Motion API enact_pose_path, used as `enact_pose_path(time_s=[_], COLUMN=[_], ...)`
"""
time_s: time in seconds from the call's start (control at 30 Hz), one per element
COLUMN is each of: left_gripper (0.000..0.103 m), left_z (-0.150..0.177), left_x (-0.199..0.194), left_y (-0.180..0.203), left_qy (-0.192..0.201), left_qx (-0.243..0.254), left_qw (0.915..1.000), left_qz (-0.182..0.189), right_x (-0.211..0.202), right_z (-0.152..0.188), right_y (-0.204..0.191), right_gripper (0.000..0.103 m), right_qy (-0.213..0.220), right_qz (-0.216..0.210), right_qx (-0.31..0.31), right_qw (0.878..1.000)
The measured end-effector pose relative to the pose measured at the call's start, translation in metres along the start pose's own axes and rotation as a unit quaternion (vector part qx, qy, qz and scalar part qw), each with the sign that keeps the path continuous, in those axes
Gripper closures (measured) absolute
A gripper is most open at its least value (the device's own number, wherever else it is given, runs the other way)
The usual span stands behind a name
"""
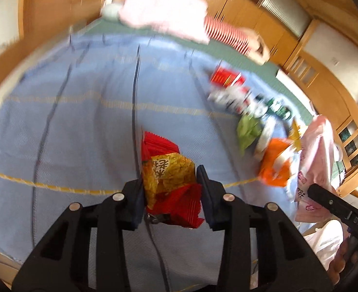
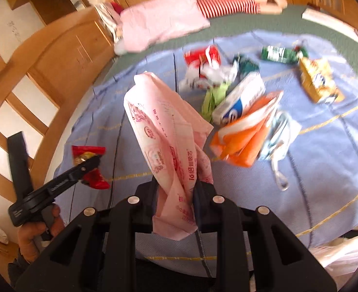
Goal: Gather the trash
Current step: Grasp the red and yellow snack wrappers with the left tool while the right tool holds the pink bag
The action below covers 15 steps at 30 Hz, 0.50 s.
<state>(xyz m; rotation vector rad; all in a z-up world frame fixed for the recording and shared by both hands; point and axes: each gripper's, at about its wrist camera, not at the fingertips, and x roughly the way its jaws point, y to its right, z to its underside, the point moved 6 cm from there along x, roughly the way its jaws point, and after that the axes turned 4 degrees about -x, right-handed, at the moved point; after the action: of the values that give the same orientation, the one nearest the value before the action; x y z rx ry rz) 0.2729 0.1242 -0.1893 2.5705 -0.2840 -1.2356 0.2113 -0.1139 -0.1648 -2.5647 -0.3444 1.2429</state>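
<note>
Left wrist view: left gripper [image 1: 171, 182] fingers clench a red snack wrapper [image 1: 169, 182] above the blue bedspread [image 1: 69, 121]. Right gripper [image 2: 176, 189] fingers clench a pink bag [image 2: 164, 131]. Beyond, an orange packet [image 2: 244, 133], more litter, then wooden cabinets [image 2: 64, 51].

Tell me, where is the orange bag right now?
The orange bag lies on the blue blanket, right of the pink bag in the right wrist view, touching a white and blue box.
</note>
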Motion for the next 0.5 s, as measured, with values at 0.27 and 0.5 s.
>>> enact_pose_path(time_s=[0.27,0.5], left_gripper=[0.063,0.062], left_z=[0.005,0.013], left_x=[-0.078,-0.117], left_y=[0.05,0.072], left_qy=[0.087,0.151], left_qx=[0.062,0.106], left_qw=[0.9936,0.9805], left_qz=[-0.036,-0.07], right_x=[-0.053,-0.077], right_z=[-0.005,0.002], right_y=[-0.014,-0.028], right_gripper=[0.079,0.079], right_qy=[0.064,0.087], right_qz=[0.002,0.009], right_qx=[-0.055,-0.097], right_qw=[0.996,0.991])
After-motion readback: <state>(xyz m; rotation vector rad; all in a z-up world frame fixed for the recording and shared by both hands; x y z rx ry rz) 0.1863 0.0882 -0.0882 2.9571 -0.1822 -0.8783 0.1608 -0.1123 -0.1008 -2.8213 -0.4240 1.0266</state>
